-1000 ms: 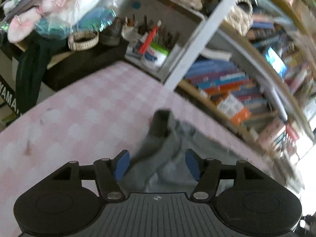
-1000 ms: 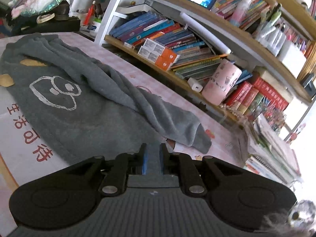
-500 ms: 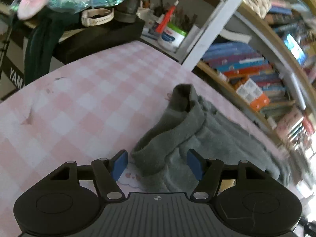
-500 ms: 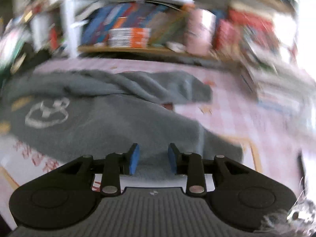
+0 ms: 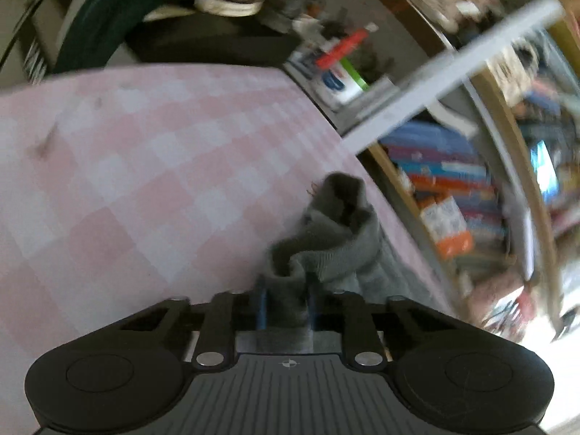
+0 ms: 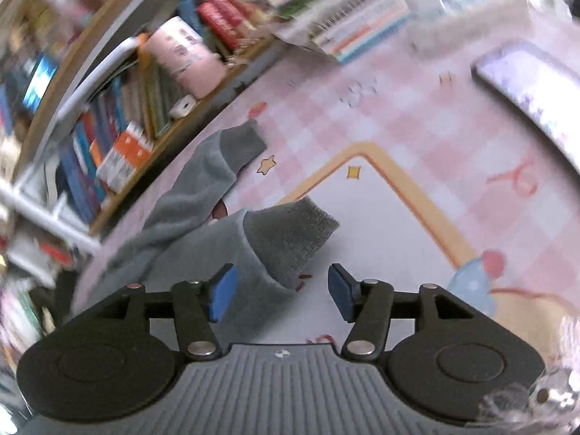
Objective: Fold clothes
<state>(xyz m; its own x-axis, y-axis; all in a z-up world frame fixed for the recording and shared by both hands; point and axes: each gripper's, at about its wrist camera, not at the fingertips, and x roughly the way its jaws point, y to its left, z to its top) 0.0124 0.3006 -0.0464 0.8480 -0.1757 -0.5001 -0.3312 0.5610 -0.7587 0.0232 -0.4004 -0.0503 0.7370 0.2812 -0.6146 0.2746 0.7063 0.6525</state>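
Pinching a bunched fold of the grey knitted sweater (image 5: 326, 250), the left claw (image 5: 286, 304) risks slipping; the right claw (image 6: 281, 295) gapes, astride its ribbed cuff (image 6: 290, 235).

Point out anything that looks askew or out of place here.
The grey sweater lies rumpled, not flat: one sleeve trails toward the bookshelf, a ribbed cuff is twisted. The left gripper pinches bunched fabric; the right gripper is open.
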